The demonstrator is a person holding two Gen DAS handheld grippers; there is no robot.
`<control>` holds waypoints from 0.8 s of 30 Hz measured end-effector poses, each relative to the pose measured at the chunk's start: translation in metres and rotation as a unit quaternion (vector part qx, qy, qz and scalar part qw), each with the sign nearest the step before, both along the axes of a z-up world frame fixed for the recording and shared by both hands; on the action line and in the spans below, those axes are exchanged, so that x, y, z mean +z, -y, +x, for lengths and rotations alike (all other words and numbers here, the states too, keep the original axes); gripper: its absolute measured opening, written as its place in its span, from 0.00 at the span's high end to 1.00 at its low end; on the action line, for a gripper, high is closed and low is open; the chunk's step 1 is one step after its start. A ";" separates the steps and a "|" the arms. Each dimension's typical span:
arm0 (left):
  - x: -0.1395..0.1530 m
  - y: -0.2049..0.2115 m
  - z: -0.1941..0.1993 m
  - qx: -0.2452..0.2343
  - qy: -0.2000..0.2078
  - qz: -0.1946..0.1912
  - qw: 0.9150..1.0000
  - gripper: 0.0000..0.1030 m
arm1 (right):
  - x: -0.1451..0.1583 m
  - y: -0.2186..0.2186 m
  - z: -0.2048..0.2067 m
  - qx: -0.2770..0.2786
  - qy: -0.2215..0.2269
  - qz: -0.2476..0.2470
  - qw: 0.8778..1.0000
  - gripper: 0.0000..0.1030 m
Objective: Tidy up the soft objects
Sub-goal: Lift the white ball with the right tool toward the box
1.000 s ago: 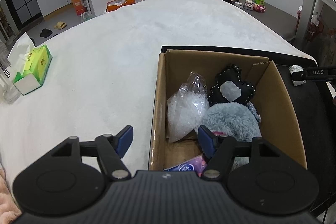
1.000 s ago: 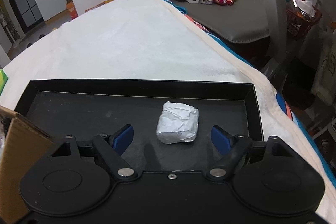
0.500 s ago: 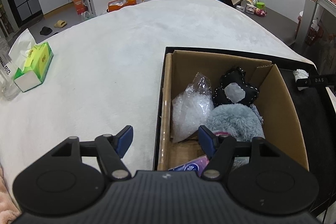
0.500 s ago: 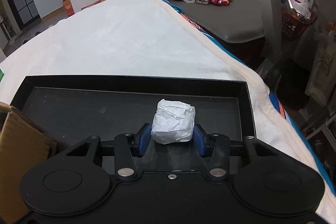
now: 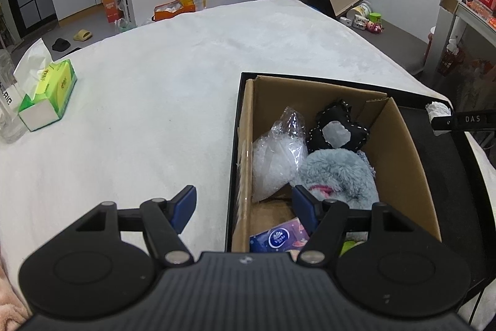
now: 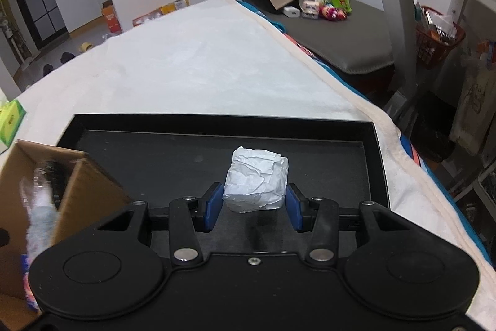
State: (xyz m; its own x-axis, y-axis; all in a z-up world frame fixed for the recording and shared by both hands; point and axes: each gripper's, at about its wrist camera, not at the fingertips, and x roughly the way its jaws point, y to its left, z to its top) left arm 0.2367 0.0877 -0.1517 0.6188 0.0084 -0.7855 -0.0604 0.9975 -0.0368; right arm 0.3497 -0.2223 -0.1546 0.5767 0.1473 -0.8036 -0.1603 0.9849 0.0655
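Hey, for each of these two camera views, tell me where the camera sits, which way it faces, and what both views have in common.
Left wrist: sits behind the left tongs, looking forward and down at the cardboard box of soft things on the white-covered table; only its own open tongs show.
Right wrist: sits behind the right tongs, looking down at the black tray; its own tongs grip a crumpled white paper wad.
Shared: box, tray, table, wad, green tissue box.
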 end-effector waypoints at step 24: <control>0.000 -0.021 -0.023 -0.010 0.016 -0.045 0.999 0.39 | 0.058 -0.071 -0.036 0.054 0.037 0.027 0.998 0.58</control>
